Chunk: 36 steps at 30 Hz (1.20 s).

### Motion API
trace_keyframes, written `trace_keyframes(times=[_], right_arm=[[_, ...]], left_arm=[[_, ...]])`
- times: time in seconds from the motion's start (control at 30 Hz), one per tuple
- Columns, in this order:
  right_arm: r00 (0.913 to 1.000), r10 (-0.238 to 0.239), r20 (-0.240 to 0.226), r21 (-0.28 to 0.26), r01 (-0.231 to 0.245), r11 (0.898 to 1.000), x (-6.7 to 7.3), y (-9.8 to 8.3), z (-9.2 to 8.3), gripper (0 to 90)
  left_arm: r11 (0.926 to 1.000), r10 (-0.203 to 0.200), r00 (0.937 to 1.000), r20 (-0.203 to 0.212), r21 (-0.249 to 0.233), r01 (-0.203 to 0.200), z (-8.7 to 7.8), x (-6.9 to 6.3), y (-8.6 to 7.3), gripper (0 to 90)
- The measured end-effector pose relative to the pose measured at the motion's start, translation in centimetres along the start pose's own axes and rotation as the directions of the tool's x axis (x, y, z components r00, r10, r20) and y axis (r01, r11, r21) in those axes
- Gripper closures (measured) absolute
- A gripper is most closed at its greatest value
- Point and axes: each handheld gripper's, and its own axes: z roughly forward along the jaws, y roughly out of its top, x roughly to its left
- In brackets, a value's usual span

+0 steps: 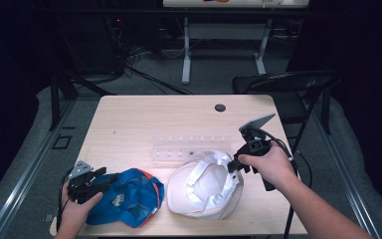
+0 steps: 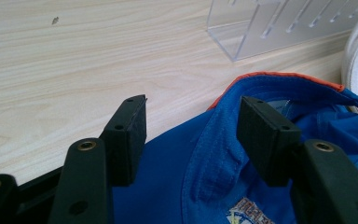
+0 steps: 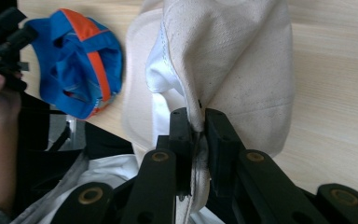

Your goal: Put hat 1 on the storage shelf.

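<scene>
Your right tool (image 3: 198, 123) is clamped on the edge of the white cap (image 1: 206, 184), with a fold of its cloth pinched between the two jaws and the cap's body stretching away from the tips. Seen from above, that cap lies upside down on the near half of the desk (image 1: 129, 119), directly to the left of your right tool (image 1: 235, 164), so any lift or pull starts from its right edge.

Your left tool (image 2: 193, 123) stands apart, its jaws straddling the rim of the blue cap (image 2: 205, 172) without closing on it: one jaw outside over the wood, the other over the inside of the cap. The blue cap (image 1: 127, 196) sits just left of the white one, nearly touching, with its length running away from your left tool (image 1: 97, 179) toward the right. A clear plastic rack (image 1: 186, 148) lies just behind both caps.
</scene>
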Motion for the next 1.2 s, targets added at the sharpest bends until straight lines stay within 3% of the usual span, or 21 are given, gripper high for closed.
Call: trace_keyframes(times=[0.17, 0.27, 0.43, 0.57, 0.6, 0.73, 0.83, 1.1, 1.2], right_arm=[[0.9993, -0.010, -0.037, 0.020, 0.011, 1.000, 0.1, 0.2, -0.6, 81.9], [0.9962, -0.001, -0.087, 0.012, 0.002, 1.000, 0.1, 0.3, -0.9, 82.0], [0.9866, 0.008, -0.163, 0.008, -0.007, 1.000, 0.2, 0.3, -1.2, 82.0], [0.9814, 0.005, -0.192, 0.014, -0.002, 1.000, 0.2, 0.4, -1.4, 82.1], [0.9790, 0.023, -0.202, -0.008, -0.025, 1.000, 0.6, 0.3, -1.4, 82.1], [0.9730, 0.014, -0.230, -0.002, -0.015, 1.000, 1.2, 0.4, -1.7, 82.1], [0.9619, 0.005, -0.273, -0.010, -0.009, 1.000, 2.2, 0.4, -2.2, 82.2], [0.9512, -0.028, -0.307, -0.015, 0.025, 1.000, 3.8, 0.9, -3.0, 82.2], [0.9489, -0.018, -0.315, -0.026, 0.011, 1.000, 4.1, 0.9, -3.2, 82.2]], left_arm=[[1.0000, -0.001, 1.0000, 0.000, 0.001, 0.001, 0.0, 0.0, 0.0, 43.2], [1.0000, -0.001, 1.0000, -0.001, 0.001, 0.001, 0.0, 0.0, 0.0, 43.2], [0.9999, -0.002, 1.0000, -0.008, -0.010, 0.002, 0.0, 0.0, 0.0, 43.2], [1.0000, -0.003, 1.0000, -0.009, -0.009, 0.002, 0.0, 0.0, 0.0, 43.1], [0.9999, -0.004, 0.9999, -0.010, -0.009, 0.004, 0.0, 0.0, -0.1, 43.1], [0.9999, -0.008, 0.9999, -0.008, -0.015, 0.008, 0.0, -0.1, 0.0, 43.1], [0.9998, -0.008, 0.9999, -0.006, -0.020, 0.008, 0.0, -0.1, -0.1, 43.1], [0.9997, -0.010, 0.9999, -0.006, -0.024, 0.010, -0.1, -0.2, 0.0, 43.2], [0.9994, -0.007, 1.0000, -0.004, -0.034, 0.007, -0.1, -0.2, 0.0, 43.1]])
